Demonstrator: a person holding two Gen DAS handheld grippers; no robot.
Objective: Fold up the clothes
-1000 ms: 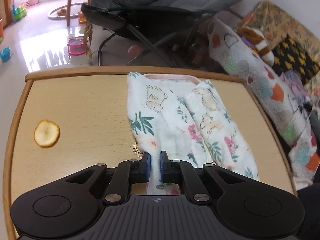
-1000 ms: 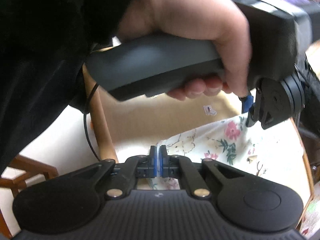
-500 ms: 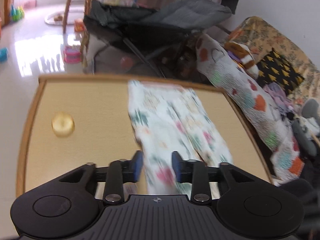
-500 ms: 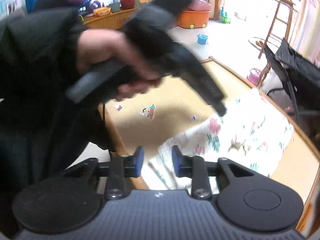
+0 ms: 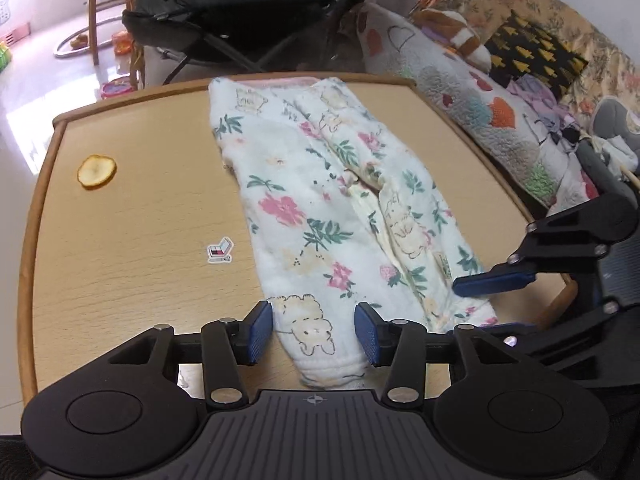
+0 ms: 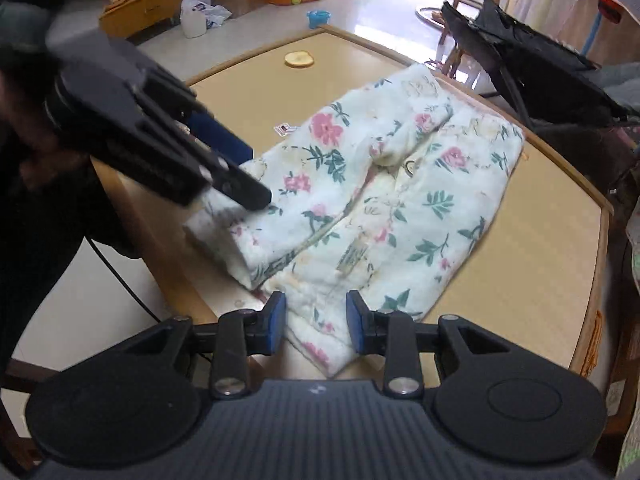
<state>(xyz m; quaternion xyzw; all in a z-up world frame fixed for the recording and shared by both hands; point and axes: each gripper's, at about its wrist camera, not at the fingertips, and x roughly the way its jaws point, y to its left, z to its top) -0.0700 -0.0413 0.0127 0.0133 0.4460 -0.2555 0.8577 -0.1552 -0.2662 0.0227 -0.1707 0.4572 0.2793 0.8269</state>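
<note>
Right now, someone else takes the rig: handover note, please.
Left gripper: jaws opening, one leg cuff of the floral pants between them, pads not pressing.
Right gripper: open, the other cuff between its pads, not gripped.
Pants lie flat on the table, legs side by side, cuffs at the near edge.
Done: garment laid out.
Left: no cross fold visible yet; probably re-grip the cuffs and fold toward the waistband.

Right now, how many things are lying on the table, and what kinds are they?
Flowery baby pants: 1
Round dried fruit slice: 1
Little stickers: 1 that I can see
Total: 3 things on the wooden table
</note>
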